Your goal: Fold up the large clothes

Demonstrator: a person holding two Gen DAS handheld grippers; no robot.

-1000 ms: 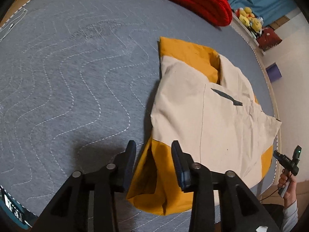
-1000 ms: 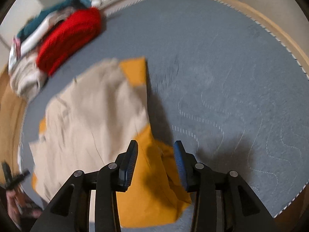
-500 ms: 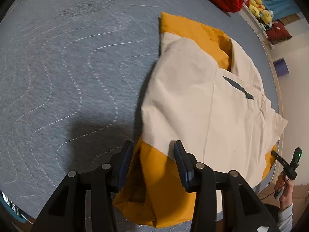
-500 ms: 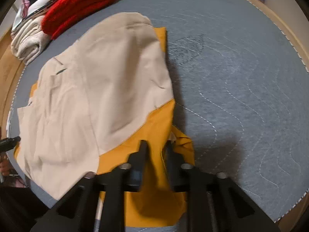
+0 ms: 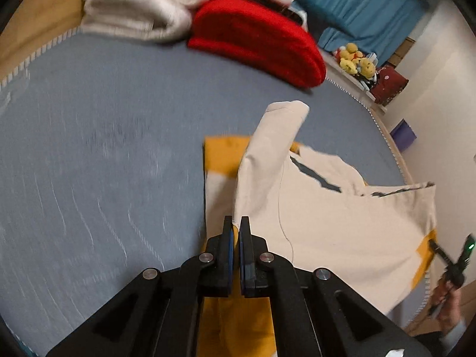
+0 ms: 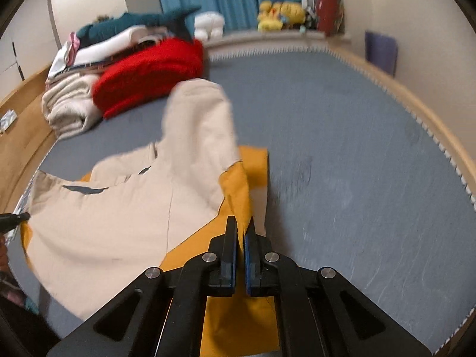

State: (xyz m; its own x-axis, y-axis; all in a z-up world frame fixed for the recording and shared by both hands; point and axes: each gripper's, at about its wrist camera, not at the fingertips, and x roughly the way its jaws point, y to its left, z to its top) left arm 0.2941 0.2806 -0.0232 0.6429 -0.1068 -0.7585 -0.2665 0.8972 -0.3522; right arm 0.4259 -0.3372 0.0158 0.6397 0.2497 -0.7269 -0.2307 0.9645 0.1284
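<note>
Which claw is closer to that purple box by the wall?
Right, likely. The right claw, shut on the garment, has the purple box ahead to its right; from the left claw, across the garment, the box sits far off right.

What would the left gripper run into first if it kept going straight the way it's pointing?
Most likely the beige and yellow garment itself: the left gripper is shut on its edge, and the lifted beige fold rises directly ahead. Beyond that lie the grey bed cover and red folded blanket; depth is hard to judge.
</note>
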